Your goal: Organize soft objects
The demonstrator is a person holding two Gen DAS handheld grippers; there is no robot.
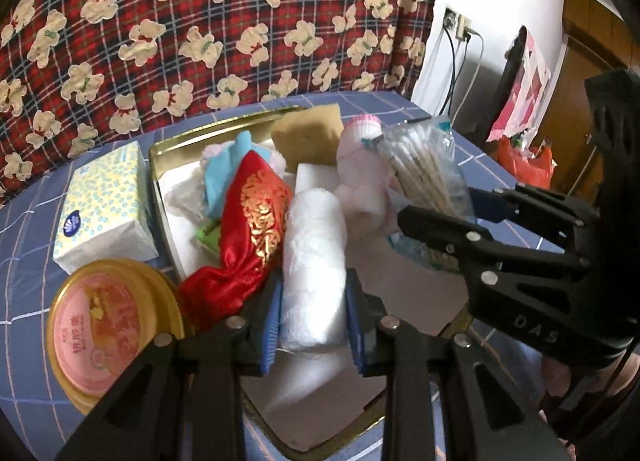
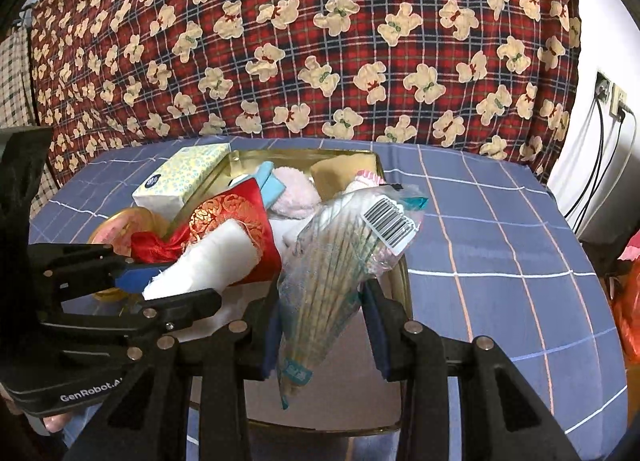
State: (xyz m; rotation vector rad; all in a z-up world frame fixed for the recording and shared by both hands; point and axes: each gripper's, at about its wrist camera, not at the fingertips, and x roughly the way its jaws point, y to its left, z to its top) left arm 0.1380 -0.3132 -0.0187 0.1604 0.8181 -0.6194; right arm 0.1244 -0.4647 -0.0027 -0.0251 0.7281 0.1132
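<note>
Left gripper (image 1: 314, 309) clamped narrow on a soft white towel roll (image 1: 314, 261). Right gripper (image 2: 324, 325) clamped on a crinkly clear bag of cotton swabs (image 2: 340, 261). Both items held over the gold rectangular tin (image 1: 168, 145), among plush items.

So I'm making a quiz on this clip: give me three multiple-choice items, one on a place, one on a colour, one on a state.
1. Where is the tissue pack?
A. On the tablecloth beside the tin
B. Inside the tin
C. In a gripper

2. What colour is the pouch with gold embroidery?
A. Green
B. Red
C. Black

3. What is the left gripper doing?
A. Standing open and empty
B. Gripping the white roll
C. Gripping the round lid

Answers: 1 A, the pack lies outside the tin's rim. 2 B, its satin is red. 3 B, the blue pads press both sides of the roll, while the right gripper holds the cotton swab bag.
</note>
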